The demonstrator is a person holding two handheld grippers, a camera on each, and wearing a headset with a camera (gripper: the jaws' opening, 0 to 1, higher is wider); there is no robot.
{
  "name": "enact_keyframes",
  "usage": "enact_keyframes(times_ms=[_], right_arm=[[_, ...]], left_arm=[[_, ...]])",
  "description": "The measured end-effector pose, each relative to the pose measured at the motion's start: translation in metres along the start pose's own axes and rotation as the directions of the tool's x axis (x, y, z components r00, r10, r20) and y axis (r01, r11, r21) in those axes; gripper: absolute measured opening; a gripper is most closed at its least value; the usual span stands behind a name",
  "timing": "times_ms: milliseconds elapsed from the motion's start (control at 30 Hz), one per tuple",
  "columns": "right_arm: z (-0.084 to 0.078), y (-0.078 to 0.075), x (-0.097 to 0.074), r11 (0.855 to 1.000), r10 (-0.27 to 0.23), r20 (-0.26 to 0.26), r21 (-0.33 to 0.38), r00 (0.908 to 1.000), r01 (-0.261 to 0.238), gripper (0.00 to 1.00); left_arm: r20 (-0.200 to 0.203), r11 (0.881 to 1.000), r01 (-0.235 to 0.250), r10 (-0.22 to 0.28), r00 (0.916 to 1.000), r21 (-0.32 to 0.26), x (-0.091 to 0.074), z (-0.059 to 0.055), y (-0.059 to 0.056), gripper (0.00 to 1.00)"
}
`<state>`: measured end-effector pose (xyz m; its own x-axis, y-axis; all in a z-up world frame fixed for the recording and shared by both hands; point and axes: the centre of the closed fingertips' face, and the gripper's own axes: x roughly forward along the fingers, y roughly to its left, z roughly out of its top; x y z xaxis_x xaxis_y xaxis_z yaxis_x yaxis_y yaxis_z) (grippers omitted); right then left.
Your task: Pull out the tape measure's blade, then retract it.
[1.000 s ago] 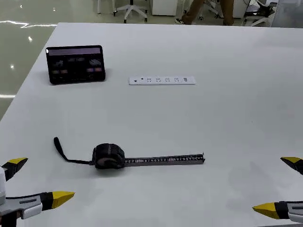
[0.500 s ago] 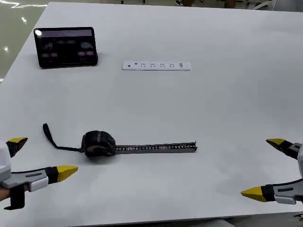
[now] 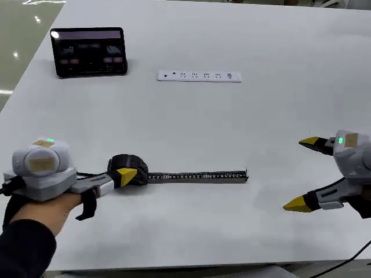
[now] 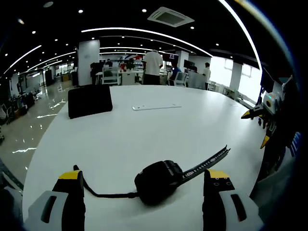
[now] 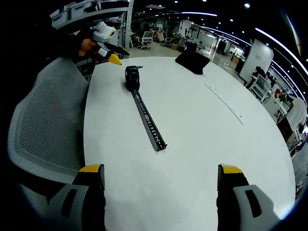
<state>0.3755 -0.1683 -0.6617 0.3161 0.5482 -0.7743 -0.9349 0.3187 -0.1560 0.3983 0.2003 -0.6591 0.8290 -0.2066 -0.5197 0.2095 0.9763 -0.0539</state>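
Left gripper (image 4: 144,174), wide open, empty, astride tape measure (image 3: 130,169); blade (image 3: 197,176) parallel to table's (image 3: 261,116) near edge, tip toward open, empty right gripper (image 3: 302,172).

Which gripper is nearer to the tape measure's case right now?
Left. The left gripper has its open fingers on either side of the case. The right gripper hangs open past the far end of the extended blade.

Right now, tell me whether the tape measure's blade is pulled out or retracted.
Out: the blade lies extended along the table from the black case.
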Motion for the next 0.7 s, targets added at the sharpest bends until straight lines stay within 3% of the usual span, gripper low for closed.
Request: enact_keyframes(times_ms=[133, 267, 367, 433, 567, 700], right_arm=[[0.003, -0.003, 0.014, 0.999, 0.036, -0.024, -0.032, 0.999, -0.037, 0.91], [0.008, -0.009, 0.025, 0.997, 0.054, -0.042, -0.06, 0.9976, -0.057, 0.92], [0.012, -0.014, 0.035, 0.994, 0.07, -0.056, -0.082, 0.9959, -0.075, 0.92], [0.015, -0.016, 0.04, 0.992, 0.079, -0.062, -0.093, 0.995, -0.084, 0.92], [0.021, -0.019, 0.052, 0.987, 0.098, -0.079, -0.117, 0.992, -0.107, 0.92], [0.025, -0.02, 0.065, 0.98, 0.125, -0.094, -0.145, 0.9877, -0.138, 0.9]], left_arm=[[0.018, 0.998, -0.047, 0.048, 0.9987, -0.044, 0.009, -0.012, 0.0, 1.0], [0.064, 0.995, -0.086, 0.089, 0.994, -0.045, 0.011, -0.013, 0.003, 1.0], [0.095, 0.994, -0.08, 0.087, 0.9917, -0.071, 0.014, -0.014, -0.001, 1.0], [0.089, 0.995, -0.075, 0.081, 0.9927, -0.073, 0.017, -0.017, -0.004, 1.0], [0.099, 0.994, -0.105, 0.109, 0.9891, -0.035, 0.025, -0.021, -0.004, 1.0], [0.115, 0.996, -0.082, 0.087, 0.9896, -0.041, 0.032, -0.026, -0.007, 1.0]])
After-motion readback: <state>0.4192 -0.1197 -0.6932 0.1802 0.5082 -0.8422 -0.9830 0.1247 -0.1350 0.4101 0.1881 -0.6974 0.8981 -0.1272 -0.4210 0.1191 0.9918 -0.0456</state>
